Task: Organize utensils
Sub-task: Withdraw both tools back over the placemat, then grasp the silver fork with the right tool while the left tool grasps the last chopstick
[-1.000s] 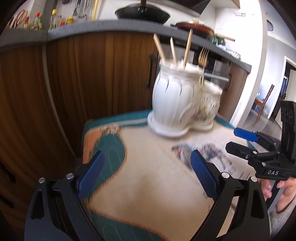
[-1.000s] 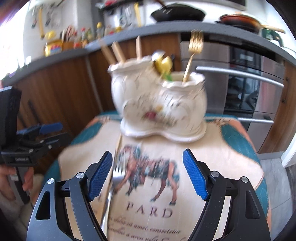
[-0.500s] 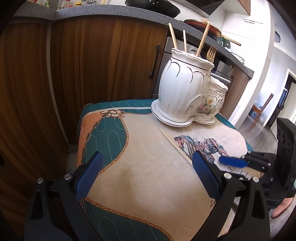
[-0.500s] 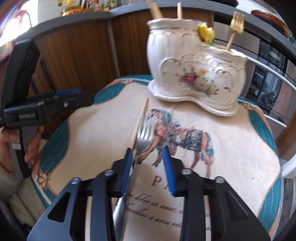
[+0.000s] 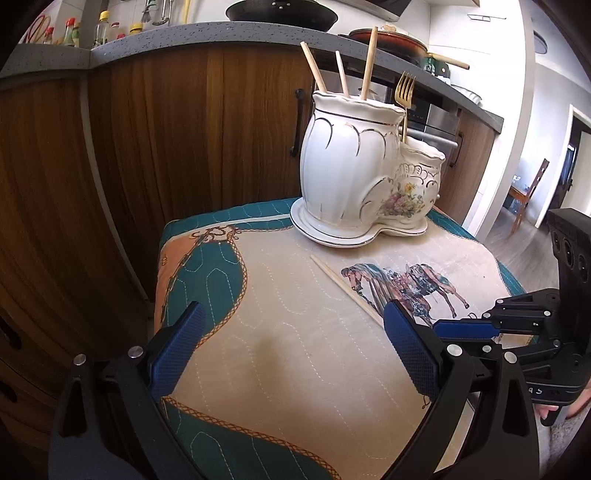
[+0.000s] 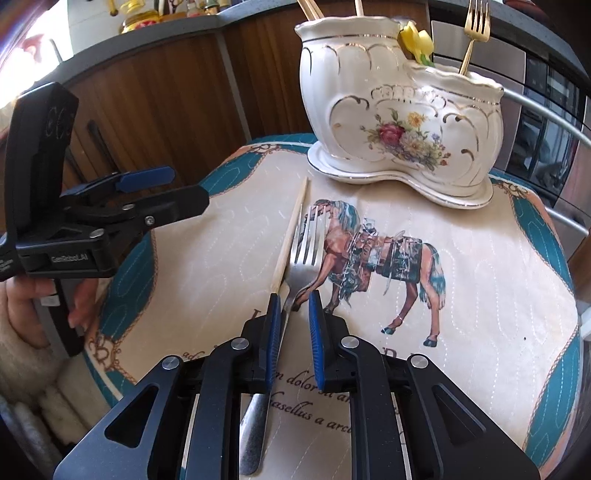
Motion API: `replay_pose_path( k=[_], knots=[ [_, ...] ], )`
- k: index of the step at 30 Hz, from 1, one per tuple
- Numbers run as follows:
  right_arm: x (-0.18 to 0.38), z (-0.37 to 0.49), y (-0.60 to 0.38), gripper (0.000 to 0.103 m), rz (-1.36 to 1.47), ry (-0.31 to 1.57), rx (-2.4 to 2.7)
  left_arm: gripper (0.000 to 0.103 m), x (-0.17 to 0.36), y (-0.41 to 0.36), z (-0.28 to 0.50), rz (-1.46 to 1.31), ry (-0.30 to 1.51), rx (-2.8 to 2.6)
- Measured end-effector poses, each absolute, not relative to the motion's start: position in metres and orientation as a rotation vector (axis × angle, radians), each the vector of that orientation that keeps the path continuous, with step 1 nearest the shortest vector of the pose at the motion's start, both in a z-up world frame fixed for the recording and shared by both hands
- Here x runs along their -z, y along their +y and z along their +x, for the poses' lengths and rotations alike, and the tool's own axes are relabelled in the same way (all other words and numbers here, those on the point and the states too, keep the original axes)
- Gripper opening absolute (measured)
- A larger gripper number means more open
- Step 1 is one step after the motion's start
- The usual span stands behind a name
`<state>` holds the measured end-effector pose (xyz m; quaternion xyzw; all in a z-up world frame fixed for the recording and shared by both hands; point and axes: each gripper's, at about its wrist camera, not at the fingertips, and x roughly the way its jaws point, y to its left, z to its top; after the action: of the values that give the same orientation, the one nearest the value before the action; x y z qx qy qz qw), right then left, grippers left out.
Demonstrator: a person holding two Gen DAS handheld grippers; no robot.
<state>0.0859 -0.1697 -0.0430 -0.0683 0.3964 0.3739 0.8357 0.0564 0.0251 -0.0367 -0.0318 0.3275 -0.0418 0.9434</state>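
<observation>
The fork (image 6: 295, 280) lies on the counter (image 6: 480, 295) mat near the holder (image 6: 399, 110), a chopstick (image 6: 291, 229) touching its left side; only the fork neck should be caught, then lifted straight. The right tool (image 6: 293, 306) has just been closing, nearly together, straddling the neck, pads not clearly pressing. The left tool (image 5: 291, 339) is spread wide, empty.

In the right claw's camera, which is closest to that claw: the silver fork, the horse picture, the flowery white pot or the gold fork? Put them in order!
1. Silver fork: its neck lies between the right claw's fingers.
2. Horse picture: on the cloth, just ahead and right.
3. Flowery white pot: at the cloth's far edge.
4. Gold fork: standing in the pot's lower part, far right.
</observation>
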Motion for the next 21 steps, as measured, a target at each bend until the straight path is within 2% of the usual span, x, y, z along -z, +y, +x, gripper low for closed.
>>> replay_pose_path(
  k=[9, 14, 17, 20, 21],
  knots=[
    [0.048, 0.087, -0.164, 0.017, -0.163, 0.856, -0.798, 0.095, 0.039, 0.027, 0.057, -0.087, 0.68, 0.083],
    [0.047, 0.085, -0.162, 0.008, -0.182, 0.825, -0.762, 0.094, 0.041, 0.021, 0.06, -0.092, 0.71, 0.104],
    [0.041, 0.091, -0.176, 0.006, -0.156, 0.794, -0.711, 0.086, 0.042, 0.007, 0.063, -0.079, 0.74, 0.136],
    [0.039, 0.095, -0.185, 0.006, -0.139, 0.785, -0.695, 0.066, 0.048, -0.01, 0.07, -0.066, 0.798, 0.17],
    [0.039, 0.097, -0.189, 0.006, -0.135, 0.782, -0.68, 0.064, 0.053, -0.016, 0.073, -0.069, 0.827, 0.184]
  ],
)
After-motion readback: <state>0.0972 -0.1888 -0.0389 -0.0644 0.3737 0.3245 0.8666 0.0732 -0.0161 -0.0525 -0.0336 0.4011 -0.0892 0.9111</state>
